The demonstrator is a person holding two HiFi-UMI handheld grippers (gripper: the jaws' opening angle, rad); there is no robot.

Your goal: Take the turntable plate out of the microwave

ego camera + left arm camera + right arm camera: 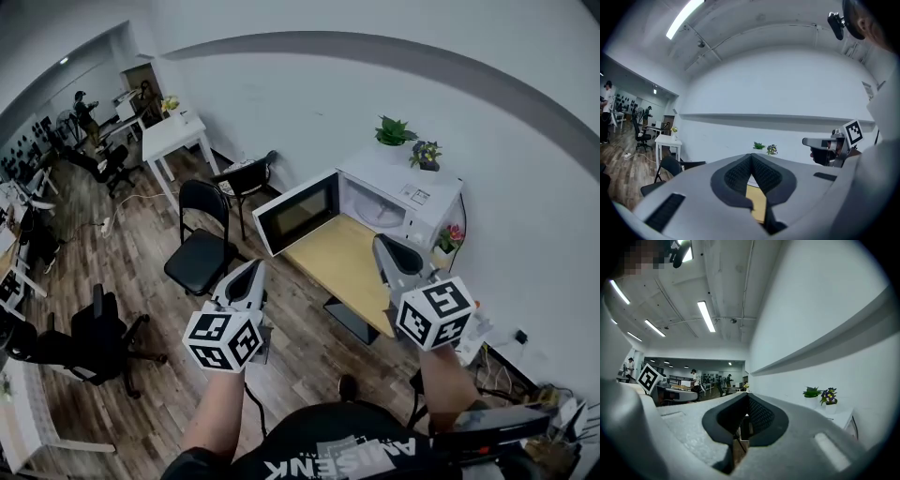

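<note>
Left gripper jaws pressed together, empty, right gripper jaws likewise closed on nothing, both level, near wooden table, microwave at table's far end, door swung open leftward, turntable plate inside, potted plants on top

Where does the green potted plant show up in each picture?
Head view: green plant on top of the microwave, upper right.
Left gripper view: small, near the centre.
Right gripper view: right of centre, slightly below mid-height.
Shared landmark: purple flower pot beside it.
</note>
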